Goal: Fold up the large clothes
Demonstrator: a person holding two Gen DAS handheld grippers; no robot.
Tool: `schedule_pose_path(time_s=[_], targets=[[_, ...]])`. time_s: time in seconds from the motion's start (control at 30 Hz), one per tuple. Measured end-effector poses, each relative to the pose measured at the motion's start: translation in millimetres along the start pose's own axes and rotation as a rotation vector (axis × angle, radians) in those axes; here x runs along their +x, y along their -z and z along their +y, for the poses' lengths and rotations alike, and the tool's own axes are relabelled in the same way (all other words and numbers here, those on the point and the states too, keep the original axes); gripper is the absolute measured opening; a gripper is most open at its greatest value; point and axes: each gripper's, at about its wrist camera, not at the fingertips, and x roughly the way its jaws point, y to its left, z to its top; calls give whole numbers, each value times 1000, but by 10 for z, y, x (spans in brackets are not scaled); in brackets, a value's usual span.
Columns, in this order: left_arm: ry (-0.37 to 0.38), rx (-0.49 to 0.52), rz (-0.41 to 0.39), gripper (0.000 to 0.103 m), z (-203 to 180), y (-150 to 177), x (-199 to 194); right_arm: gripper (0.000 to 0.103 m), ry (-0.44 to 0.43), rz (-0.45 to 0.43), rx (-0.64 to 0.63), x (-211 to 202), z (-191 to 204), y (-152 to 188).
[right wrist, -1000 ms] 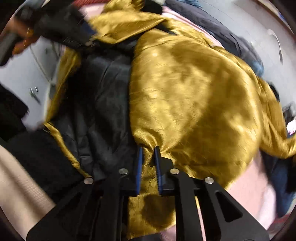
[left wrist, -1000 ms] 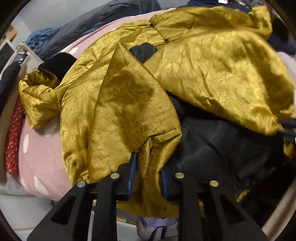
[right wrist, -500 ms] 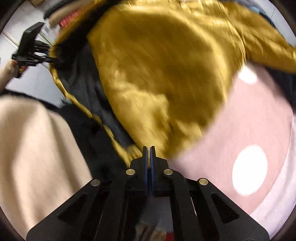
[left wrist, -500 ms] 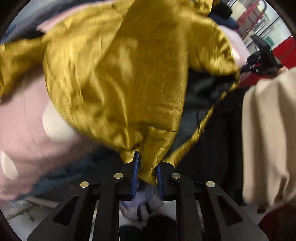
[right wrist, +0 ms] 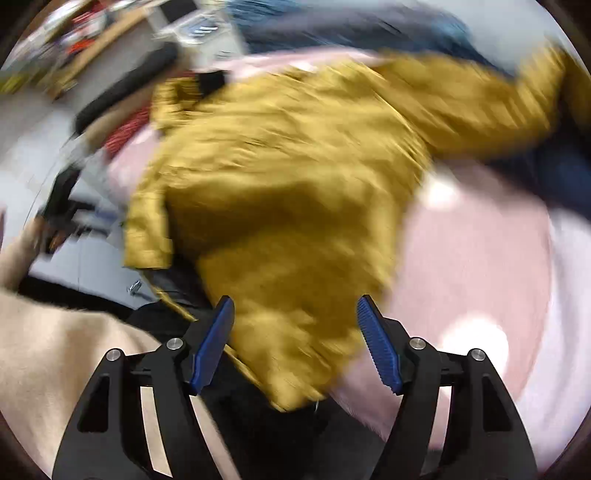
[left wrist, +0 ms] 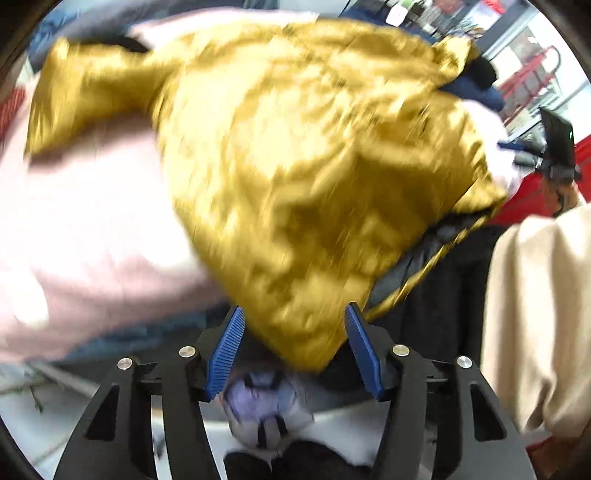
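A shiny gold jacket (left wrist: pixel 295 166) with a dark lining lies spread, outer side up, on a pink surface with white dots (left wrist: pixel 92 221). It also shows in the right wrist view (right wrist: pixel 288 192). My left gripper (left wrist: pixel 293 349) is open, its blue pads on either side of the jacket's near corner without pinching it. My right gripper (right wrist: pixel 295 339) is open too, its pads astride the jacket's other near corner. Both views are blurred by motion.
The person's beige sleeve (left wrist: pixel 535 314) is at the right of the left wrist view, and at lower left of the right wrist view (right wrist: pixel 55 350). Dark blue clothes (right wrist: pixel 369 26) lie beyond the jacket. A red rack (left wrist: pixel 528 77) stands far right.
Both grippers have opened and let go of the jacket's corners. The jacket has been flipped over, so that the gold side now covers the dark lining.
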Motion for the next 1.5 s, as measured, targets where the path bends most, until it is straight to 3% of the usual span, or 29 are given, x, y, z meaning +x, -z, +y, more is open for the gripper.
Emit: schedule_pose_path(time_s=[0.07, 0.17, 0.27, 0.33, 0.4, 0.43, 0.53, 0.6, 0.63, 0.7, 0.77, 0.93, 0.97, 1.0, 1.07, 1.1, 1.17, 1.23, 1.3, 1.37, 1.43, 1.5], targets=[[3, 14, -51, 64, -154, -137, -24, 69, -6, 30, -148, 95, 294, -75], [-13, 52, -105, 69, -425, -416, 62, 69, 70, 105, -341, 487, 681, 23], [5, 88, -121, 71, -698, -571, 148, 66, 147, 208, -420, 906, 802, 141], [8, 125, -115, 71, -830, -643, 235, 53, 161, 225, -387, 1023, 730, 169], [14, 168, -103, 72, -944, -652, 273, 1, 206, 272, -377, 1099, 627, 192], [19, 177, -102, 72, -972, -657, 283, 0, 239, 299, -377, 1139, 577, 223], [42, 164, -94, 72, -969, -684, 285, 0, 184, 370, -338, 980, 393, 351], [52, 159, -114, 73, -951, -700, 248, 0, 197, 416, -330, 880, 291, 435], [55, 154, -122, 74, -944, -726, 248, 0, 200, 481, -301, 824, 163, 528], [48, 153, -133, 74, -964, -809, 281, 1, 210, 518, -265, 733, 25, 611], [56, 151, -140, 74, -1013, -900, 357, 1, 140, 510, -203, 586, -58, 598], [29, 198, -117, 75, -1352, -1124, 703, 4, -28, 214, -79, 206, -3, 76], [14, 215, -102, 75, -1451, -1160, 802, 14, -64, 143, -36, 185, 2, -55], [-8, 225, -86, 75, -1507, -1177, 880, 37, -68, 110, -21, 213, -13, -169], [-32, 242, -10, 74, -1605, -1172, 1122, 69, -4, 34, -10, 294, 54, -389], [-33, 245, 19, 74, -1626, -1147, 1213, 70, 36, -1, -4, 382, 88, -483], [-69, 255, 56, 73, -1652, -1054, 1370, 70, 35, 9, 17, 605, 81, -523], [-95, 286, 75, 73, -1677, -925, 1465, 70, 58, 86, 34, 919, 56, -453], [-85, 284, 60, 74, -1672, -850, 1459, 70, 168, 246, -49, 1234, 126, -162], [-55, 243, 65, 75, -1640, -810, 1444, 70, 242, 221, -206, 1221, 329, 48], [-25, 230, 88, 77, -1650, -778, 1433, 71, 313, 294, -341, 1244, 501, 208], [-25, 243, 93, 78, -1679, -740, 1412, 71, 330, 351, -353, 1205, 533, 266]])
